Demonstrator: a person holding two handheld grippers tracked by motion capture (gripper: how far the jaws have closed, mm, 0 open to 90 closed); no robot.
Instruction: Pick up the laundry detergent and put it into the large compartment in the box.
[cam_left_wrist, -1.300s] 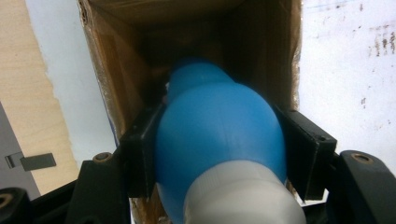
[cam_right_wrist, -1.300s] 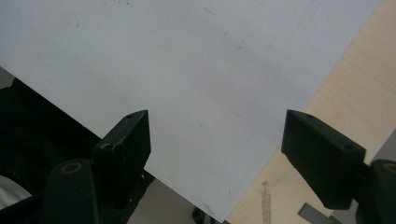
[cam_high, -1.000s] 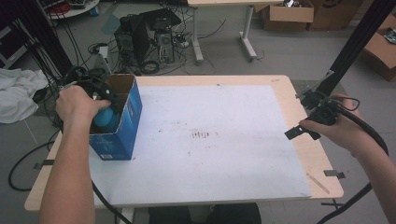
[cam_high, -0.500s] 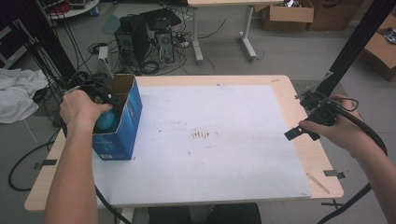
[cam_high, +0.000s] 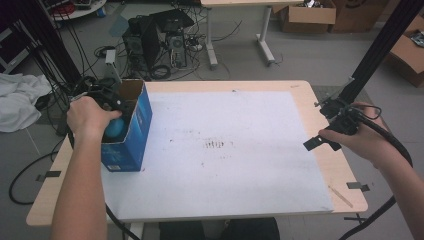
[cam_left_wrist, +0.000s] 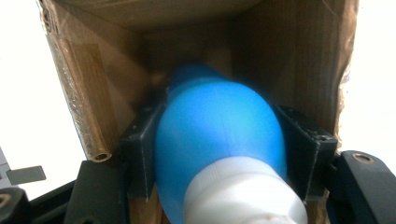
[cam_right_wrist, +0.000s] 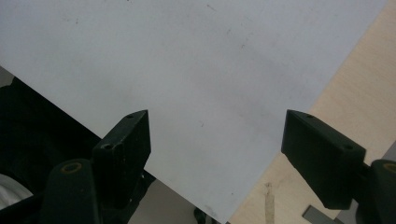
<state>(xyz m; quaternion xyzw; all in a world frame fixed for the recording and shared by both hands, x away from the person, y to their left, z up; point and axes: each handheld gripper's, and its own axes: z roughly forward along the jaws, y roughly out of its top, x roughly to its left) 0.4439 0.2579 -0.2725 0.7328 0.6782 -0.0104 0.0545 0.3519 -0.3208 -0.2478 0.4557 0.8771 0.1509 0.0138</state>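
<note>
Left tool (cam_left_wrist: 219, 154): both black jaws clamped on the sides of a blue bottle (cam_left_wrist: 219, 126) with a white cap (cam_left_wrist: 243, 191), held inside the open top of a blue cardboard box (cam_high: 132, 125). In the high view the left hand (cam_high: 90, 115) covers this tool at the box mouth. The box stands upright on the left part of the white sheet (cam_high: 225, 150) that covers the wooden bench (cam_high: 345, 175). Right tool (cam_right_wrist: 217, 154): jaws wide apart, nothing between them, held by the right hand (cam_high: 360, 140) above the sheet's right edge, well apart from the box.
</note>
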